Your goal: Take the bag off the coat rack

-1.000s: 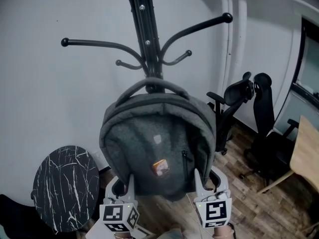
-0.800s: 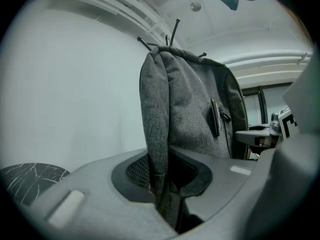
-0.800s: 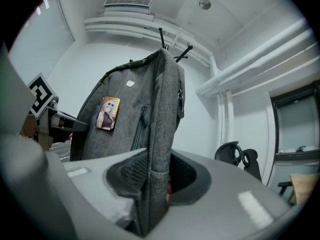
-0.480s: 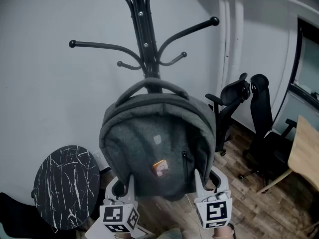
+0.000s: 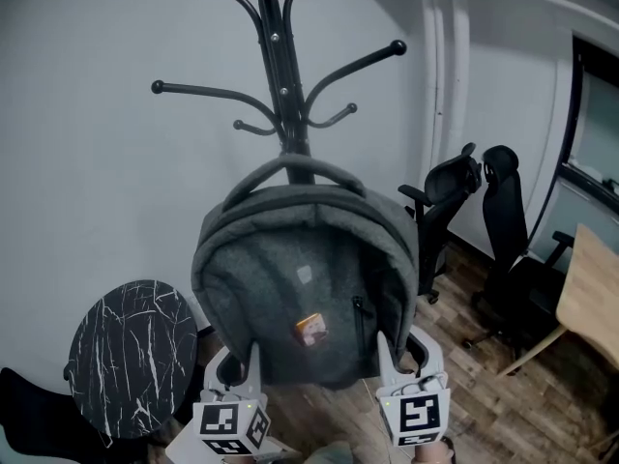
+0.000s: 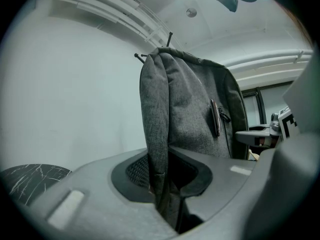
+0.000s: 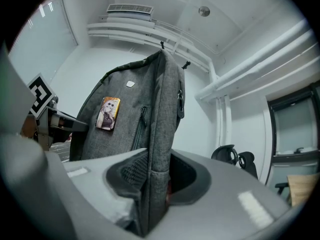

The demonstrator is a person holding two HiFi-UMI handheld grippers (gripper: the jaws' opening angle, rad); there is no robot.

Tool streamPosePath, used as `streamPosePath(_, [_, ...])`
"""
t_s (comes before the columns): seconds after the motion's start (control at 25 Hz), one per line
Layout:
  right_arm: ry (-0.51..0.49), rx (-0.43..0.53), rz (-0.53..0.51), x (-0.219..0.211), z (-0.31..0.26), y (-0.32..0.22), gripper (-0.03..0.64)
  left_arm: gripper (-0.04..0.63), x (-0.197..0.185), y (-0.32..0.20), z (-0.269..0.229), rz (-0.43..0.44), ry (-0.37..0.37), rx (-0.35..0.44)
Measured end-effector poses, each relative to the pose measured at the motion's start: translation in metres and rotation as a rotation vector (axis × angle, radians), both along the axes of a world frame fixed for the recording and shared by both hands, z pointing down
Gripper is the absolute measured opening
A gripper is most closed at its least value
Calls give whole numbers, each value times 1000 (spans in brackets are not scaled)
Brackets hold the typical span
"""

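Note:
A grey fabric backpack (image 5: 305, 283) with a small orange picture tag is held up in front of the black coat rack (image 5: 283, 75). Its top handle arches just before the rack's pole, below the hooks; whether it still touches a hook is hidden. My left gripper (image 5: 242, 367) is shut on the bag's lower left edge, and in the left gripper view the grey backpack (image 6: 190, 119) edge runs down between the pads. My right gripper (image 5: 398, 361) is shut on the lower right edge; the right gripper view shows the backpack (image 7: 145, 124) side seam pinched between its pads.
A round black marble side table (image 5: 131, 356) stands at the lower left by the white wall. Black office chairs (image 5: 484, 230) stand at the right on the wood floor, with a light wooden table (image 5: 592, 298) edge at the far right.
The coat rack's hooks have slid to the left and slightly down in the head view as the view shifts. The bag and both grippers keep the same places in the picture.

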State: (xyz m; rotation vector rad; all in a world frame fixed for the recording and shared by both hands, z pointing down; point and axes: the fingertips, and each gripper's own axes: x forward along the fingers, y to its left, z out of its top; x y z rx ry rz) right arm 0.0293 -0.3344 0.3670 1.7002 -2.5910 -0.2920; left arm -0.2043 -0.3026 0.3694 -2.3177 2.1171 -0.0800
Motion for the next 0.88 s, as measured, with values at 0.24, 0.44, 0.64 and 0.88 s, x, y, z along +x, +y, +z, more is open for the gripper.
streamPosePath(0.24, [12,3,10,8,1,22,101,77,7,20,1,3,0,0])
streamPosePath(0.44, [10,1,15,14,0,39,101,77,13,37,1,3,5,4])
streamPosePath(0.64, [4,8,10,19,-1,54,101,77,18,53,1,-4,8,2])
streamPosePath(0.88, [5,4,6,25,1,71,101,77,25,73,1,-8,5,4])
